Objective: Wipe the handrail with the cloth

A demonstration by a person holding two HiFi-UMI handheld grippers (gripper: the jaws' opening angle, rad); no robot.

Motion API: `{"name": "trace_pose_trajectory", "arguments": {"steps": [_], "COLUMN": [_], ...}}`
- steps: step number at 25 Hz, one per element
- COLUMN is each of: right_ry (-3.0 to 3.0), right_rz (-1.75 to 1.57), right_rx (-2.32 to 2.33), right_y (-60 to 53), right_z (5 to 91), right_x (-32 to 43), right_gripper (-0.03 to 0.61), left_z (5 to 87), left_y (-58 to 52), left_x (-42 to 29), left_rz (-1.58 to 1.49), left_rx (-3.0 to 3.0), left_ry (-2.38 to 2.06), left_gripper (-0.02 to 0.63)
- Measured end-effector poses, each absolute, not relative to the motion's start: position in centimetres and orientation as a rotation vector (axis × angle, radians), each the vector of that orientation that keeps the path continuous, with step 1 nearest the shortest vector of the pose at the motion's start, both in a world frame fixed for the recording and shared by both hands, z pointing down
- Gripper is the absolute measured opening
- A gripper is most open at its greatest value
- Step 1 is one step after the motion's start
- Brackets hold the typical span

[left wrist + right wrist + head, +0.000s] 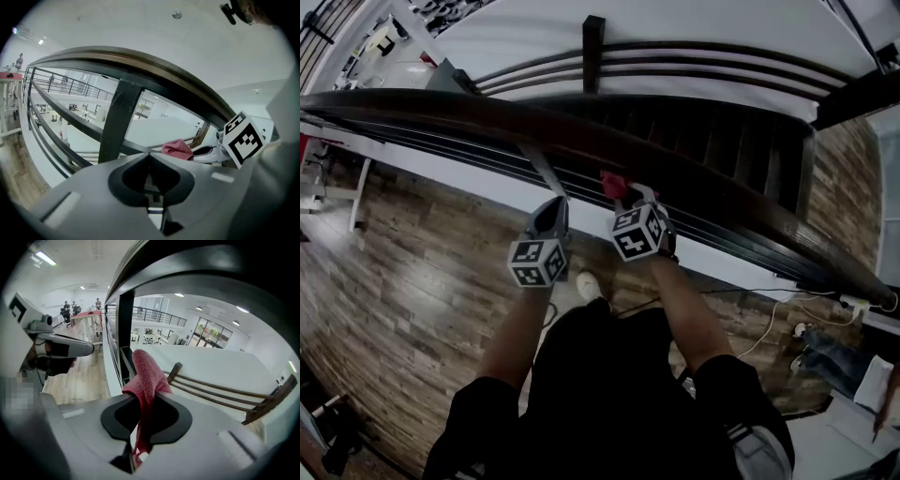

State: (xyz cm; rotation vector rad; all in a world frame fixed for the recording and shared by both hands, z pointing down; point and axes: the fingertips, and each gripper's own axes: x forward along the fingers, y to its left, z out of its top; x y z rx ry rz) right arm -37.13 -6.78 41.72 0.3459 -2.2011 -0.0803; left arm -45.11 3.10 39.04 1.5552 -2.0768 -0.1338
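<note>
Handrail (pixel 487 117) — one | cloth (pixel 147 373) — one, red | right tongs (pixel 142 398) clamped on cloth | left tongs (pixel 149 157) together, empty

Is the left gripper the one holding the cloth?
No, the left gripper has its jaws together on nothing; the red cloth is pinched in the right gripper.
</note>
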Motion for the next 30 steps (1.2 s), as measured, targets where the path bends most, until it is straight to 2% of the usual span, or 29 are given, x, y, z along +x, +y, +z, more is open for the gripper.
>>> {"name": "trace_pose_trajectory", "arguments": {"steps": [21,30], "right_ry": [-2.183,-2.213], "right_rz": [-0.164,-0.091], "right_rx": [0.224,0.249], "right_y": [-4.0,-3.6], "right_z": [42.0,41.7], "right_x": [-45.3,-47.1], "right_gripper": [0.04,0.04], "left_z": [38.2,38.2], "left_y": [8.8,12.0], "left_x": [-49.3,-49.4], "left_rz": [-0.155,-0.138], "left_rx": [1.393,1.33], "left_ry": [-2.231,-2.27], "left_gripper": [0.0,0.0]}}
